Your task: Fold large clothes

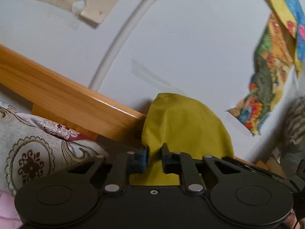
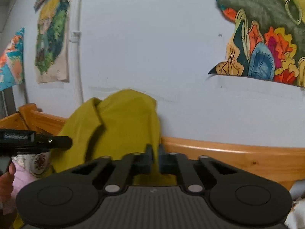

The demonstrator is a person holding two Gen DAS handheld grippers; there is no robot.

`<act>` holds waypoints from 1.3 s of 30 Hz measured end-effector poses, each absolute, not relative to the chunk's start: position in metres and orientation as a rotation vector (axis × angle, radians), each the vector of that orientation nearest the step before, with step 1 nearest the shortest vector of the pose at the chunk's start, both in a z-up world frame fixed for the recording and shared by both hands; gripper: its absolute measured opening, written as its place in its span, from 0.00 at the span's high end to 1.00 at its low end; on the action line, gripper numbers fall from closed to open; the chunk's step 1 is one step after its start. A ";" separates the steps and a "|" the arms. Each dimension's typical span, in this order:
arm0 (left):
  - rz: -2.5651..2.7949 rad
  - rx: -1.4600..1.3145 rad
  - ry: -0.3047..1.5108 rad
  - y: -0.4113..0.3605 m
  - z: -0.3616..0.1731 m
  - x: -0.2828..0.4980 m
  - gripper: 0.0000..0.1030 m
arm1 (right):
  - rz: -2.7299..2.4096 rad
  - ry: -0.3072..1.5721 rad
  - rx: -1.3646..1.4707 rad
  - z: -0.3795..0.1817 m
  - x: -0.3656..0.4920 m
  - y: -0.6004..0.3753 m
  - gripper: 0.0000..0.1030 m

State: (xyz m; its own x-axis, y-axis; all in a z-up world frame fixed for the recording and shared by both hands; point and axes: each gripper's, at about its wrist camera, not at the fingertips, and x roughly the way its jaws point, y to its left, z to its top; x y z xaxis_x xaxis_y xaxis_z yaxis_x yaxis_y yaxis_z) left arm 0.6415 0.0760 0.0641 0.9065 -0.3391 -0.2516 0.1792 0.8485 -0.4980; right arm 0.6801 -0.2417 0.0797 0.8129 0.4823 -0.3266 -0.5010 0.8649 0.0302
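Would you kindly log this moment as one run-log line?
left gripper: shut on yellow-green garment | right gripper: shut on same garment | garment lifted before wall

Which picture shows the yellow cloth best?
The right wrist view. There the yellow cloth shows more of itself, with a fold down its middle, pinched in the right gripper. The left wrist view shows only a smaller bunch of the yellow cloth, pinched in the left gripper.

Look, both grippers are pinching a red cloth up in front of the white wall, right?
Not red: the cloth is yellow-green, as both wrist views show. The rest holds: the left gripper and right gripper each pinch it before the white wall.
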 end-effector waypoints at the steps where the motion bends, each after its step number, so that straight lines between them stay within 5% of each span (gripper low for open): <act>1: -0.295 -0.468 0.322 0.074 0.066 0.629 0.90 | 0.537 0.315 -0.063 0.081 0.667 -0.248 0.97; 8: -0.448 -0.279 0.213 0.049 0.061 0.497 0.91 | 0.603 0.205 -0.114 0.077 0.546 -0.305 0.98; 18: -0.537 -0.113 0.418 0.029 -0.010 0.399 0.89 | 0.615 0.345 -0.255 0.012 0.444 -0.330 0.98; 24: -0.530 -0.025 0.506 0.032 -0.018 0.371 0.52 | 0.571 0.431 -0.265 -0.002 0.415 -0.356 0.91; 26: -0.531 -0.024 0.504 0.033 -0.018 0.359 0.28 | 0.529 0.440 -0.242 0.003 0.415 -0.367 0.81; 28: -0.511 -0.024 0.490 0.034 -0.015 0.349 0.27 | 0.476 0.432 -0.203 0.013 0.416 -0.376 0.64; 31: -0.449 -0.087 0.458 0.033 -0.007 0.348 0.23 | 0.459 0.401 -0.168 0.027 0.419 -0.371 0.54; 34: -0.327 -0.188 0.402 0.031 0.000 0.361 0.14 | 0.518 0.394 -0.161 0.031 0.428 -0.346 0.46; 39: -0.221 -0.202 0.505 0.011 -0.011 0.399 0.14 | 0.638 0.469 -0.267 0.005 0.438 -0.292 0.37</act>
State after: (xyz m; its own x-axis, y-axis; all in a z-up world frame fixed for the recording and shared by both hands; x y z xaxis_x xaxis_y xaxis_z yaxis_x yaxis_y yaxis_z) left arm 0.3986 0.0106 -0.0112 0.8526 -0.2575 -0.4547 0.1587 0.9566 -0.2443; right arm 0.4380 -0.2922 0.0049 0.7040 0.5074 -0.4970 -0.6255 0.7743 -0.0956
